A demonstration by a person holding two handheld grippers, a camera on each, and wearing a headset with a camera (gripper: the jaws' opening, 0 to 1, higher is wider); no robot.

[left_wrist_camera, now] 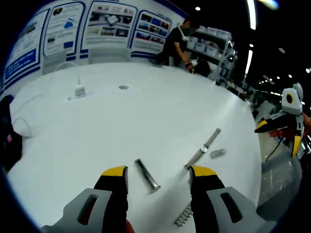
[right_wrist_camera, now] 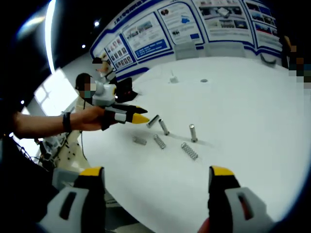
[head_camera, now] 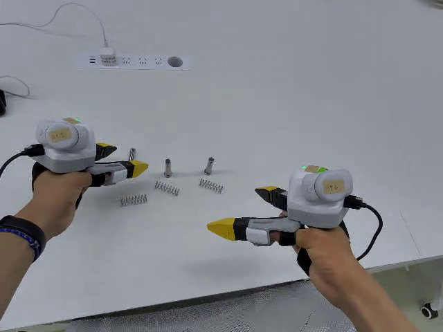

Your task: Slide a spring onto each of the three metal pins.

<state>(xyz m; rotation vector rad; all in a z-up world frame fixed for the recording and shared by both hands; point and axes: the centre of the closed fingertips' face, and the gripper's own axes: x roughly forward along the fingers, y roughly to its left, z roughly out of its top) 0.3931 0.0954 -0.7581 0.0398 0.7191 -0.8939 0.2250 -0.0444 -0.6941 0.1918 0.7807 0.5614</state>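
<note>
The left hand [head_camera: 59,194] holds the left gripper [head_camera: 123,158] at about 9 o'clock on the table [head_camera: 277,104] in the head view. The wrist is level and the jaws point toward 3 o'clock. They stand apart with nothing between them. The upper tip lies just beside the left pin [head_camera: 131,153]. A dark wristband [head_camera: 21,232] circles that forearm.

The right hand [head_camera: 325,252] holds the right gripper [head_camera: 243,209] at about 5 o'clock, its jaws pointing toward 9 o'clock. They are spread wide and hold nothing. One yellow tip sits higher and nearer the work, the other lower and nearer the person.

The three pins stand in a loose row between the two tools. The middle pin [head_camera: 167,167] is near the centre and the right pin [head_camera: 208,165] is at its 3 o'clock. The springs lie flat and loose on the table, each at roughly 6 o'clock of its own pin: the left spring [head_camera: 132,200], the middle spring [head_camera: 167,187] and the right spring [head_camera: 211,185]. None is on a pin.

In the left gripper view the left pin lies between the jaw tips and a spring pokes out by the right-hand jaw. In the right gripper view all the pins and springs lie beyond the jaws toward 12 o'clock, well apart from the tips.

The near table edge runs under the right hand, so that wrist hangs partly off it. Toward 12 o'clock the top is bare as far as a power strip [head_camera: 131,61] at 11 o'clock.
</note>
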